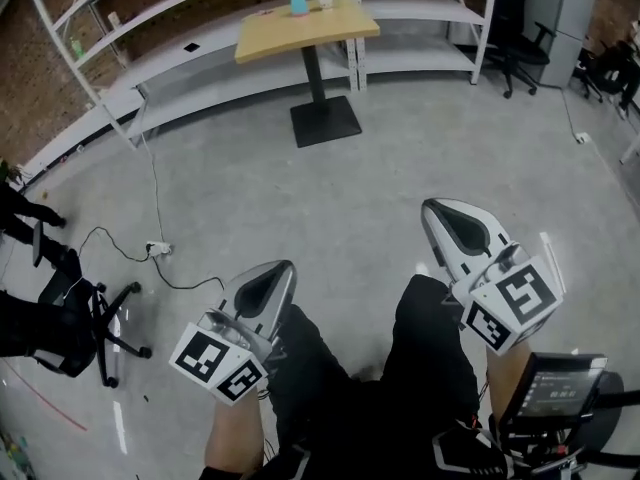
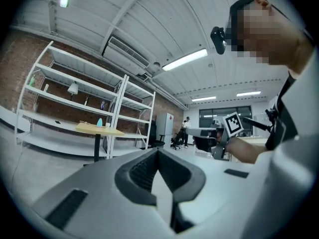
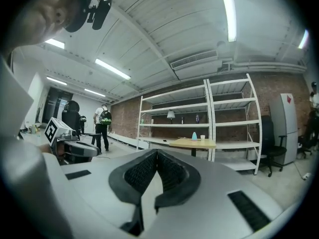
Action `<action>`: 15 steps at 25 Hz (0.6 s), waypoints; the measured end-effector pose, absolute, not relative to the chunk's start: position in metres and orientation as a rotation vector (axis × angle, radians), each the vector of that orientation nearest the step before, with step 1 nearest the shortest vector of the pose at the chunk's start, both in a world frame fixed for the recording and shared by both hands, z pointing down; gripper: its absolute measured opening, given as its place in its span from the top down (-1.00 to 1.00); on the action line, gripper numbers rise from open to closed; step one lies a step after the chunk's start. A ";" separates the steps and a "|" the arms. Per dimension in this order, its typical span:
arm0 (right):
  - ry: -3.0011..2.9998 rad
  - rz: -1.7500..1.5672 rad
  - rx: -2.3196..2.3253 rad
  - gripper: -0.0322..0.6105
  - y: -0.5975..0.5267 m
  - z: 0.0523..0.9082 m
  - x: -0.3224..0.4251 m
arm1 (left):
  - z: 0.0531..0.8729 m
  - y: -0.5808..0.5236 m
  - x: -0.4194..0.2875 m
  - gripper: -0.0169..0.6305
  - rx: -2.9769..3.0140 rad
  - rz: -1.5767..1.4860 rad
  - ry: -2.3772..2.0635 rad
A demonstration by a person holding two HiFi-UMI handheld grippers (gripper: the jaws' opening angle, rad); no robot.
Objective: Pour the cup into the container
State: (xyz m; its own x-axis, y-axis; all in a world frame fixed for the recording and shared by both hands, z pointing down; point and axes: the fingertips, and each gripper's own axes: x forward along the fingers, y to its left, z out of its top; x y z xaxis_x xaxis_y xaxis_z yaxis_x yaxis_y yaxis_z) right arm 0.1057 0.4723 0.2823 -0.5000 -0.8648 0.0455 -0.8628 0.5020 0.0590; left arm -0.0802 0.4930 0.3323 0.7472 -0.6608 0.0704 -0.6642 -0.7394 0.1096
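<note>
Grippers, two, both held low in front of your legs, tips aimed across the concrete floor.

1. Left gripper: your gripper view shows the jaws pressed together, ribbed pads meeting, nothing between them. The marker cube sits at its rear, over your forearm.

2. Right gripper: jaws pressed together as well, with nothing pinched. It is held slightly further forward than the left gripper and well apart from it. Its marker cube sits at the rear.

3. Wooden table: on a single black pedestal, well ahead of both grippers, beyond their tips and between the lines they point along. From the left gripper it lies ahead and to the left; from the right gripper, ahead and to the right.

4. White cup: upright on the table's far part, well out of reach of either gripper. It appears small in both gripper views.

5. Light-blue container: upright on the same table, just beside the cup, on the left-gripper side of it.

6. White shelving: behind the table, against the brick wall.

7. Black office chair: to the outer side of your left gripper, with a cable and power strip on the floor ahead of it.

8. Small screen unit: just behind your right gripper.
</note>
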 end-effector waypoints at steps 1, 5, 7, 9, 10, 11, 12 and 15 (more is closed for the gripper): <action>-2.662 -0.026 1.539 0.90 0.463 0.286 0.105 | 0.338 0.481 -0.081 0.97 2.792 0.033 -1.057; -2.658 -0.011 1.526 0.90 0.416 0.294 0.095 | 0.347 0.424 -0.068 0.98 2.797 0.048 -0.966; -2.649 -0.007 1.534 0.90 0.392 0.296 0.107 | 0.349 0.390 -0.043 0.98 2.817 0.057 -0.929; -2.639 0.019 1.560 0.90 0.367 0.302 0.124 | 0.348 0.355 -0.019 0.98 2.823 0.045 -0.924; -2.641 0.030 1.576 0.90 0.356 0.304 0.131 | 0.346 0.342 -0.012 0.98 2.835 0.040 -0.922; -2.649 0.031 1.594 0.90 0.346 0.304 0.136 | 0.342 0.331 -0.006 0.97 2.855 0.042 -0.916; -2.657 0.018 1.612 0.90 0.337 0.301 0.141 | 0.338 0.321 -0.002 0.98 2.874 0.048 -0.907; -2.661 -0.034 1.640 0.90 0.311 0.288 0.151 | 0.327 0.291 0.008 0.97 2.895 0.054 -0.885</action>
